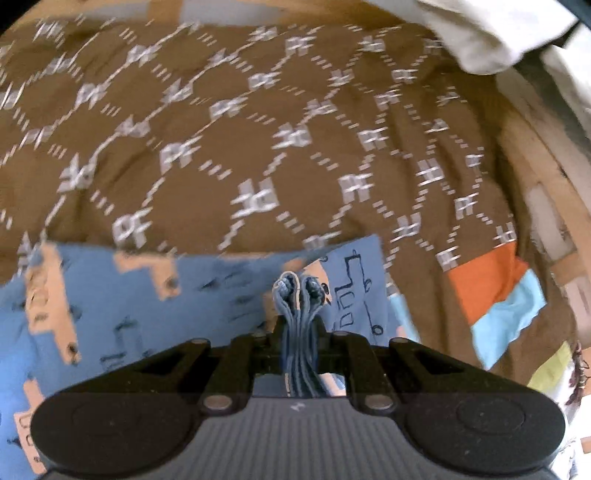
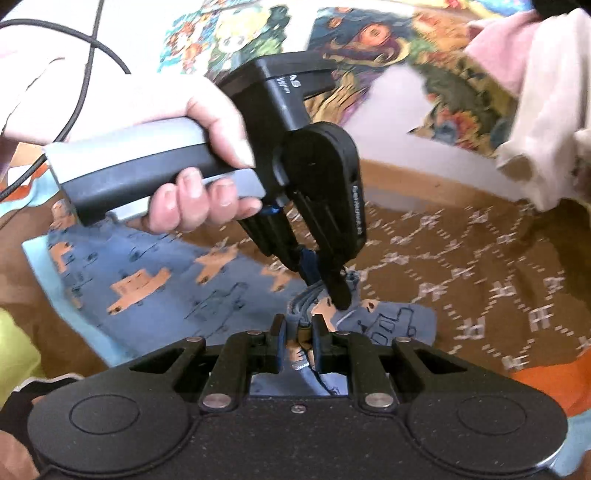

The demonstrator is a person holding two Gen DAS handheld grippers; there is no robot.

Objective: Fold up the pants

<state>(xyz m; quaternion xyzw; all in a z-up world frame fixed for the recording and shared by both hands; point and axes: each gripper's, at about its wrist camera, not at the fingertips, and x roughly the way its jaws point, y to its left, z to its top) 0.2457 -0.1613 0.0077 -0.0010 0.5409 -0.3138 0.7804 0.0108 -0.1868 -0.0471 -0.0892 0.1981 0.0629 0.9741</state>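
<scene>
Pants (image 2: 155, 273), blue with an orange print, lie on the brown patterned bedspread (image 1: 258, 122), partly flat, one end bunched up. Left gripper (image 1: 299, 291) is clenched on a thick bunch of blue layers; several fabric edges stack between its fingers. Right gripper (image 2: 298, 332) sits right beside it with fabric between the jaws; they look nearly closed on it, but I can't tell whether it actually grips. In the right wrist view the left gripper (image 2: 334, 291) comes in from above, held by the left hand (image 2: 207, 155), both pinching the same gathered end.

Progress, my read: mid-fold. One end gathered and lifted, rest of the cloth trailing left; no finished flat fold yet. Still to do: carry the end over, lay it down, smooth.

Room: open bedspread ahead and to the right. Orange-and-light-blue cloth (image 1: 495, 306) lies near the right, beige cloth (image 1: 491, 33) at the far edge. Cable (image 2: 85, 66) trails behind the left hand, a possible snag.
</scene>
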